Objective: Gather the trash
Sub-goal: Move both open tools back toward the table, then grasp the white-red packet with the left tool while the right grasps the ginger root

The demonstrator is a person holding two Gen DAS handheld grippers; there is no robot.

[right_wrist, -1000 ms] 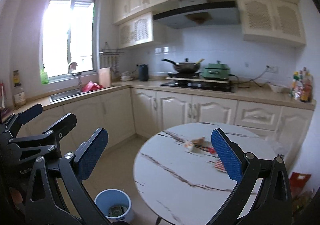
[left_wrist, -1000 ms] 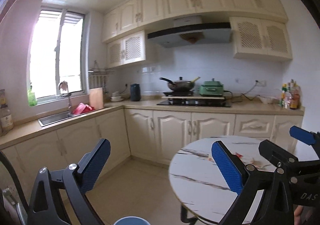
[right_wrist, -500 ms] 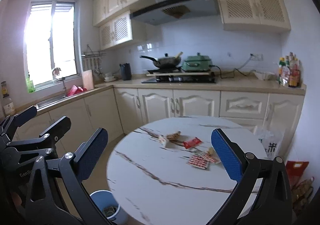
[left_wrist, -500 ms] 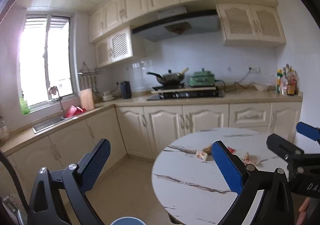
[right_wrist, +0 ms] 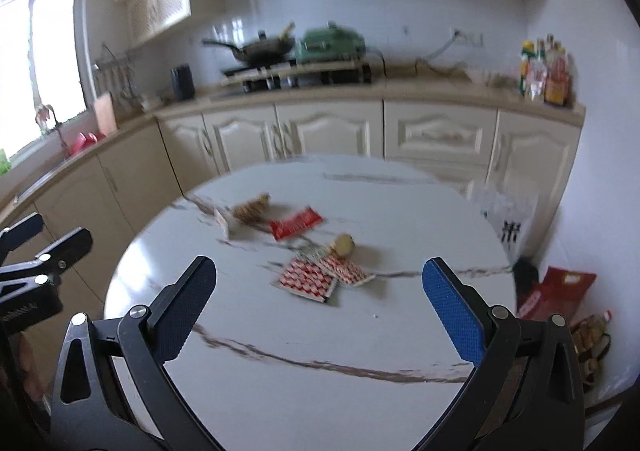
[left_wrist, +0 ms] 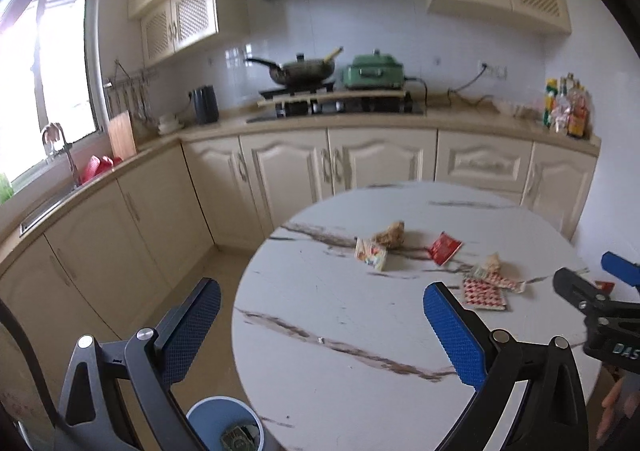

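Round worktop (left_wrist: 340, 331), white marble look with dark veins, smooth and glossy. Left tongs (left_wrist: 320, 325) spread wide, nothing between the blue cross-hatched pads, hovering over the near edge. Right tongs (right_wrist: 320, 301) also spread wide and empty, above the worktop's near half; seen again at the right edge of the left view, black frame with white letters "DAS" readable, rest cut off.

Trash scattered across the far middle of the worktop: crumpled brown paper wad (left_wrist: 390, 235) touching a small pale printed packet (left_wrist: 371, 253); flat red packet (left_wrist: 444, 247), glossy, long axis running across in the right view, print too blurred to read. Nearer, a flat red-and-white patterned wrapper (right_wrist: 306, 279), roughly rectangular, overlapped at one corner by a second striped wrapper (right_wrist: 346, 270); a small yellowish lump (right_wrist: 344, 245) just beyond them.

On the floor beside the worktop, a round blue bin (left_wrist: 226, 427), plastic by the look, some scraps already inside.
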